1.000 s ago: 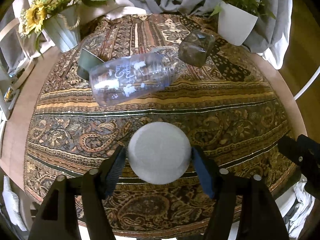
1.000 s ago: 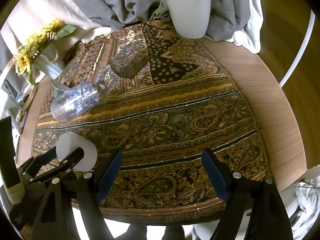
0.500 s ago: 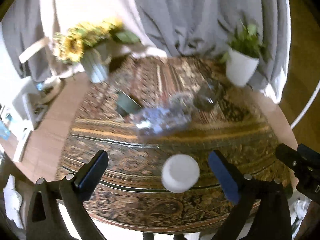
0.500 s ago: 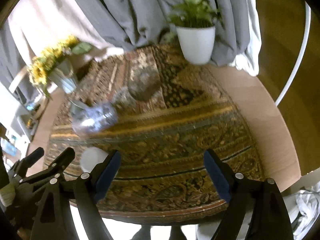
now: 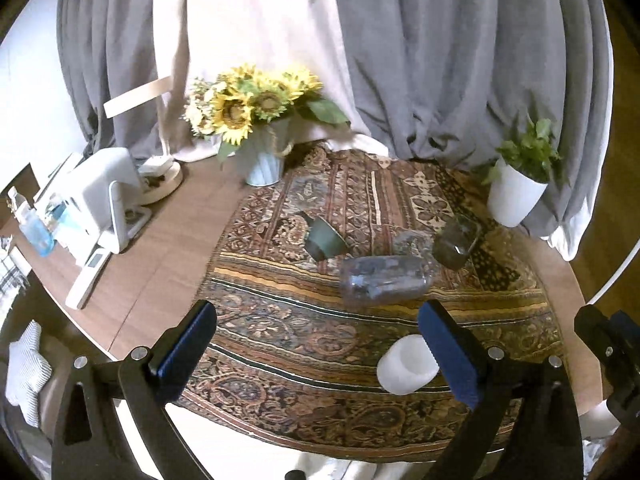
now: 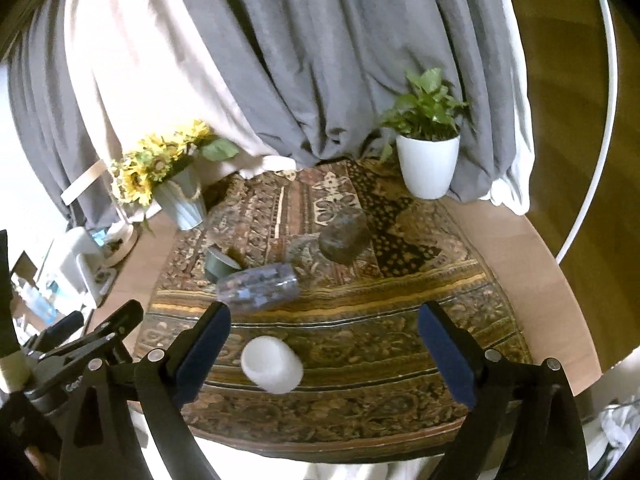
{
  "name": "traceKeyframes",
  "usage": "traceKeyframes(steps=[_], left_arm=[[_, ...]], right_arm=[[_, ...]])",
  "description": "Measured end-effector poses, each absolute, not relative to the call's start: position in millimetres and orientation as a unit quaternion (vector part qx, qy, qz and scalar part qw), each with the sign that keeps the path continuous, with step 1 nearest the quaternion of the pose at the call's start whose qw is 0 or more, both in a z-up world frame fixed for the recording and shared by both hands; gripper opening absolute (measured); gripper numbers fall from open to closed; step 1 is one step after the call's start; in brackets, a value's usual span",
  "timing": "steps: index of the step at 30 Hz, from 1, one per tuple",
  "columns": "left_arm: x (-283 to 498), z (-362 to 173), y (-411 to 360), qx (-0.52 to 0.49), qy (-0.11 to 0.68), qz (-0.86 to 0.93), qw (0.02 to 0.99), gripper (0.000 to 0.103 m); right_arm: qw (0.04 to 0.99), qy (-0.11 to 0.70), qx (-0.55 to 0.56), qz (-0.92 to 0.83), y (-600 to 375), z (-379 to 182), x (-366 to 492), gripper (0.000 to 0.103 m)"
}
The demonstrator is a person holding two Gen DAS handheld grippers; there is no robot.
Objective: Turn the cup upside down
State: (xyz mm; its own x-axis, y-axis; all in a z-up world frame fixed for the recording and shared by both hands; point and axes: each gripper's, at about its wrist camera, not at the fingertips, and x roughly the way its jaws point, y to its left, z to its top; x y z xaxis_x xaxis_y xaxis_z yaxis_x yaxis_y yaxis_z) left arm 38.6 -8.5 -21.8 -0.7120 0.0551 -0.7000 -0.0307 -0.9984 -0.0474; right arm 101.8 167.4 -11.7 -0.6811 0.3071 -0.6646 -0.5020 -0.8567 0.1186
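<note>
A white cup (image 5: 406, 366) stands upside down on the patterned cloth near the table's front edge; it also shows in the right wrist view (image 6: 272, 364). My left gripper (image 5: 320, 354) is open and empty, pulled back and raised, with the cup just inside its right finger. My right gripper (image 6: 324, 354) is open and empty, above the front edge, with the cup near its left finger.
A clear jar (image 5: 384, 280) lies on its side mid-table, with a dark green cup (image 5: 324, 236) and a smoky glass (image 5: 456, 242) behind it. A sunflower vase (image 5: 262, 160) stands back left, a white plant pot (image 5: 516, 200) back right. White devices (image 5: 100, 204) sit at left.
My left gripper has let go of the white cup, opened wide and drawn back and up. My right gripper has also drawn back and up. The cup stays on the cloth.
</note>
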Motion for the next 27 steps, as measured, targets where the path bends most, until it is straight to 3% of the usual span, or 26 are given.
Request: traceKeyframes(steps=[27], left_arm=[[28.2, -11.0, -36.2, -0.362, 0.024, 0.931, 0.041, 0.103]], right_arm=[[0.247, 0.137, -0.317, 0.905, 126.4, -5.9, 84.4, 0.095]])
